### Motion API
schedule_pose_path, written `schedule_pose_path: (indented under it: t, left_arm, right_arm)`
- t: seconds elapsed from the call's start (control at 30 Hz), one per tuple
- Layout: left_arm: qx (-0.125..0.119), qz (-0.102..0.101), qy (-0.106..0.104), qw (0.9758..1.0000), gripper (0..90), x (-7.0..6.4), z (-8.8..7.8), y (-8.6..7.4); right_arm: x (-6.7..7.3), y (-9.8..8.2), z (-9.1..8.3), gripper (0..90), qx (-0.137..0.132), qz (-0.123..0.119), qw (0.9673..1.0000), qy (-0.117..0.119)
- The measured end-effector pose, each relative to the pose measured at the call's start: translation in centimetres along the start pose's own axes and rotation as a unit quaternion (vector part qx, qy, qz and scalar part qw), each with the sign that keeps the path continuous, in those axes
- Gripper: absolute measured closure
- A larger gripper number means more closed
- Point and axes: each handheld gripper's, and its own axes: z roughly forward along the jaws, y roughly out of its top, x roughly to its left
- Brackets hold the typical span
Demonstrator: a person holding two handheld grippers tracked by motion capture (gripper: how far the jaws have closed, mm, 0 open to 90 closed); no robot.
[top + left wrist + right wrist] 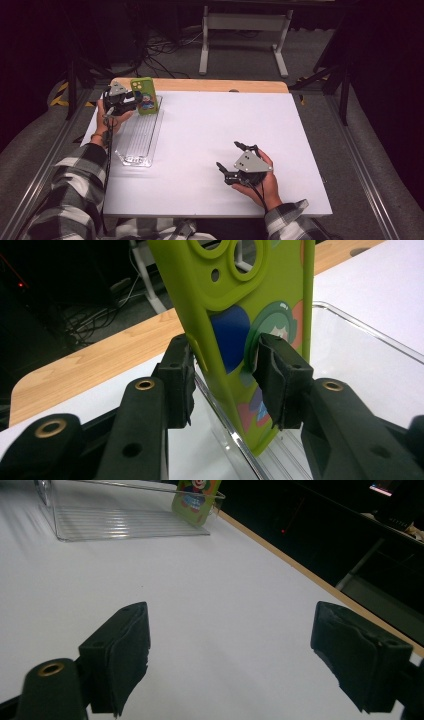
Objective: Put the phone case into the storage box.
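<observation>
A lime-green phone case (145, 95) with cartoon stickers stands on end at the far end of a clear plastic tray (135, 145), leaning against its rim. My left gripper (134, 100) reaches in from the left. In the left gripper view the case (250, 290) stands between the jaws of this gripper (225, 375); the pads sit close on either side without visibly squeezing it. My right gripper (228, 155) rests on the white table near the front right, jaws wide apart and empty (230, 645). The right gripper view has the case (196, 497) and the tray (125, 522) far off.
A white board (215, 135) covers the table, with a wooden strip (220, 85) along its far edge. Beyond it stand a white table frame (245, 30) and floor cables (160, 50). Metal rails run along both sides.
</observation>
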Motion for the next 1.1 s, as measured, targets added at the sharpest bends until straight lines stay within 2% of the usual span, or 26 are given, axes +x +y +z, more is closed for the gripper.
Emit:
schedule_pose_path:
  t: [0.23, 0.47, 0.87, 1.1]
  left_arm:
    - [0.003, 0.0, 0.007, 1.0, 62.4, -0.02, 0.12, -0.03]
    - [0.008, 0.002, 0.018, 0.9998, 60.7, 0.03, 0.17, -0.08]
    - [0.004, -0.007, 0.015, 0.9999, 63.3, -0.01, 0.05, -0.13]
    - [-0.005, -0.01, 0.01, 0.9999, 62.8, -0.23, -0.67, 0.0]
  right_arm:
    - [-0.02, 0.02, 0.0, 17.2, -0.001, 0.002, 1.0, 0.001]
    - [-0.02, 0.0, 0.02, 17.0, 0.0, 0.001, 1.0, 0.001]
    - [0.01, 0.03, 0.01, 17.1, -0.001, 0.001, 1.0, 0.001]
    - [0.02, 0.1, -0.06, 17.1, -0.003, 0.001, 1.0, 0.001]
